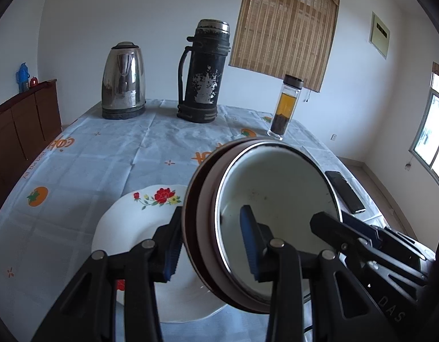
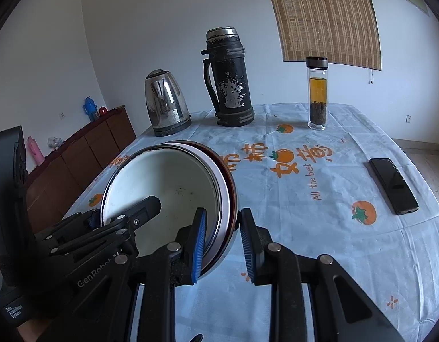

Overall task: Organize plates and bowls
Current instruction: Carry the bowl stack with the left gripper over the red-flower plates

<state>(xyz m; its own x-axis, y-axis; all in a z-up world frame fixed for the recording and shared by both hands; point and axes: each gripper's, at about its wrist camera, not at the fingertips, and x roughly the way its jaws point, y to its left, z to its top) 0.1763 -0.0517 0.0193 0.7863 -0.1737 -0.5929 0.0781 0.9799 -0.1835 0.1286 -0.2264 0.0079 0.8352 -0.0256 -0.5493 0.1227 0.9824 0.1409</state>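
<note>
Both tools, left tool (image 1: 210, 245) and right tool (image 2: 222, 245), are gripping the stacked bowls (image 1: 276, 199), carrying them just beside the floral plate (image 1: 139, 219); lowering onto it seems next.

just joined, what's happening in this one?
A person holds a stack of nested bowls, a white enamel one inside dark reddish-brown ones, with both tools. The left gripper and right gripper each clamp opposite sides of the rim, carrying the stack tilted above the white floral plate on the printed tablecloth. A steel kettle, black flask and phone sit nearby.
</note>
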